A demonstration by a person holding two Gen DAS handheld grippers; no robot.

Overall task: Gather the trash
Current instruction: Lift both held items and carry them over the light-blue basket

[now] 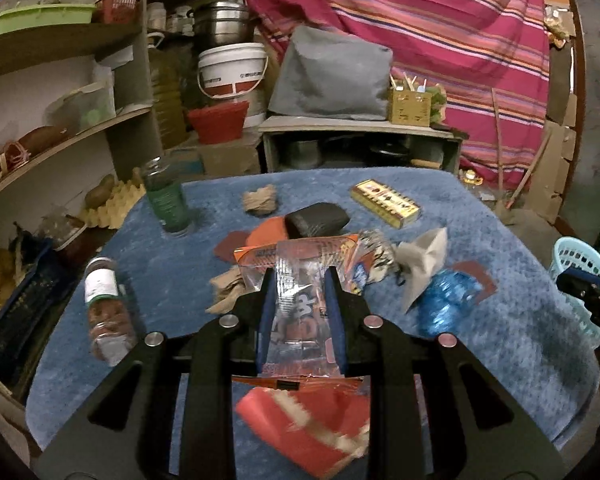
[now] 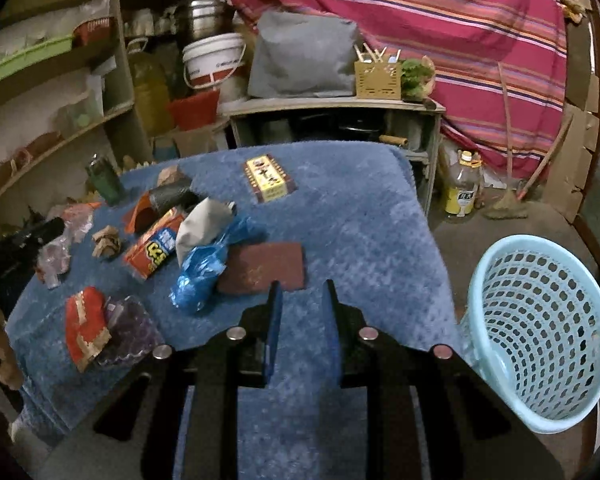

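In the left wrist view, the left gripper (image 1: 300, 276) fills the bottom centre of the frame, its jaws clenched on a clear plastic wrapper (image 1: 300, 312) with silver and orange print that stands up between the blue pads. Just below the wrapper, at the bottom centre, lies a red wrapper (image 1: 300, 432) with a torn pale edge on the blue table cover (image 1: 500, 360). Lower left lies a small bottle (image 1: 106, 312) on its side. Right of the fingers sit a crumpled blue bag (image 1: 444, 300) and a grey paper wad (image 1: 424, 260). Past the fingertips is an orange snack packet (image 1: 352, 256), then a black pouch (image 1: 316, 220), a brown paper ball (image 1: 260, 200), and a yellow box (image 1: 384, 202). A green glass jar (image 1: 166, 196) stands upright at centre left.

In the right wrist view, the right gripper (image 2: 300, 292) sits at the bottom centre with its jaws released and nothing between them, above bare blue cover. Just ahead of its fingertips lies a dark red card (image 2: 264, 268), touching the blue bag (image 2: 200, 272) on its left. The red wrapper (image 2: 84, 320) lies at lower left, beside a purple tray (image 2: 130, 330). A light blue basket (image 2: 540, 328) stands off the table at lower right. The left gripper (image 2: 24, 240) with its wrapper shows at the far left edge. At the back, a striped pink cloth (image 2: 460, 20) hangs across the upper right.
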